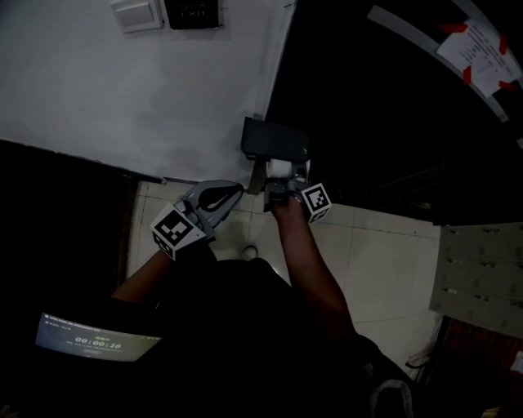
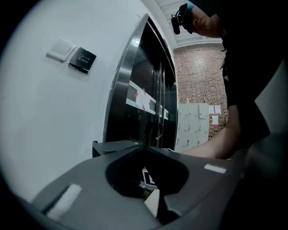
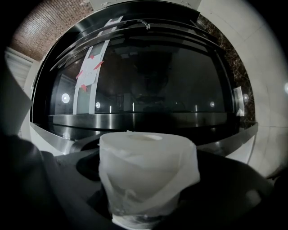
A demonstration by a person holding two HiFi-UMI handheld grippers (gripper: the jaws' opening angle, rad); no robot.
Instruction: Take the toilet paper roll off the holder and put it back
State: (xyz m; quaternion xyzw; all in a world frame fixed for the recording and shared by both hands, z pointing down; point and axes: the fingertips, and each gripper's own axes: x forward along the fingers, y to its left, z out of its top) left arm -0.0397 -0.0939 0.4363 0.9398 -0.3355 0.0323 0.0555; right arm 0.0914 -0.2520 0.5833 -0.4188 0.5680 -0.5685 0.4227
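Observation:
In the head view the white toilet paper roll (image 1: 280,169) hangs just below the black holder (image 1: 274,140), which is fixed at the wall's corner. My right gripper (image 1: 282,186) is shut on the roll. The right gripper view shows the roll (image 3: 148,173) standing upright between the dark jaws of the right gripper (image 3: 148,188). My left gripper (image 1: 214,200) is to the left of the holder, shut and holding nothing. In the left gripper view the left gripper (image 2: 145,148) has its jaws closed tip to tip, and the holder (image 2: 114,145) lies just beyond them.
On the white wall (image 1: 122,90) are a light switch (image 1: 137,14) and a black EXIT button (image 2: 82,59). Right of the holder is a dark glass door (image 3: 148,85) with taped paper (image 1: 482,49). Grey lockers (image 1: 478,273) stand over a tiled floor (image 1: 376,261).

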